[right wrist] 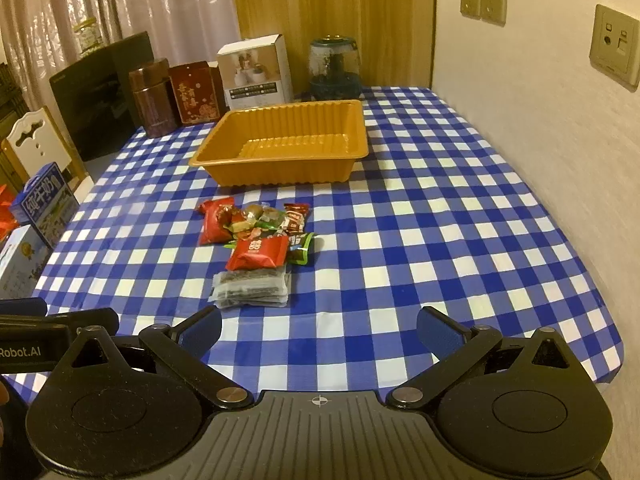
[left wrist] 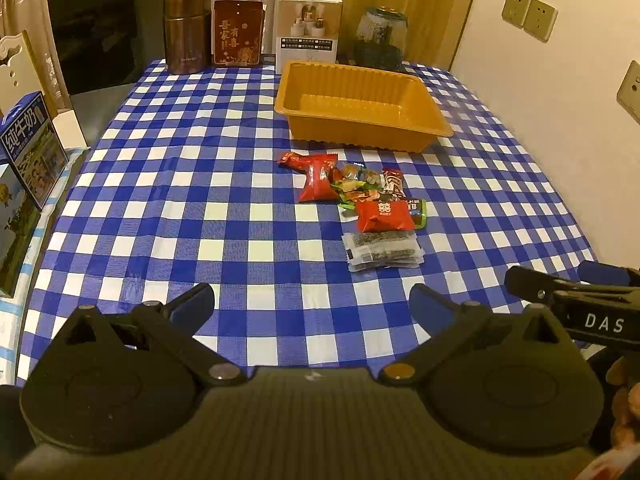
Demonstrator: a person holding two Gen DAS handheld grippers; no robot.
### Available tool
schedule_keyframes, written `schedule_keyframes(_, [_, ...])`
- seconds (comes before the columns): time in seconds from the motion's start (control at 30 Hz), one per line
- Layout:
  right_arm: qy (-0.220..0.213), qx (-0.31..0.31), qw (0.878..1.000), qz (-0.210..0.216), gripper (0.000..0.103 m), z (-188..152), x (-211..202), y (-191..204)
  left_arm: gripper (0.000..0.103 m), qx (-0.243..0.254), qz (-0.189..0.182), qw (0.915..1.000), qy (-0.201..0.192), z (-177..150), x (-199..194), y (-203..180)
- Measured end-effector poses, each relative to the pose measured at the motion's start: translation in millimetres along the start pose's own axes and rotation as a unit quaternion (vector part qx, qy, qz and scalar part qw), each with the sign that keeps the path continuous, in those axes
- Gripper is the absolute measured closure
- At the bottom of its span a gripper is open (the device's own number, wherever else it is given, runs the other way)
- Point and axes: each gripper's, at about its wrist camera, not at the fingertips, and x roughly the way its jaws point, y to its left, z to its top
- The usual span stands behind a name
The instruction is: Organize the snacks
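Item: snack pile, loose on the blue-and-white checked tablecloth, lying just in front of the orange tray, which stands empty toward the back of the table. Position relative to tools: the pile sits ahead of both grippers, to the right of centre for the left gripper and to the left of centre for the right gripper; it lies between their two lines of approach, neither being clearly nearer. Long axis of the pile runs front to back, toward the tray. Nearest piece: a clear packet of dark seaweed-like strips, lying crosswise. Behind it: a red pillow pack, a larger red pack, and mixed small wrapped sweets partly overlapping. State of tools: both grippers spread wide, holding nothing, apart from the pile. Task judged not yet begun.
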Motion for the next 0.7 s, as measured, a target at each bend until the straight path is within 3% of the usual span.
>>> schedule_keyframes(0.7, [-0.002,-0.002,1.000,0.000,0.000,3.5,-2.2,-4.5,0.000,0.002,-0.002,1.0000,0.001,5.5,-3.4,-1.4])
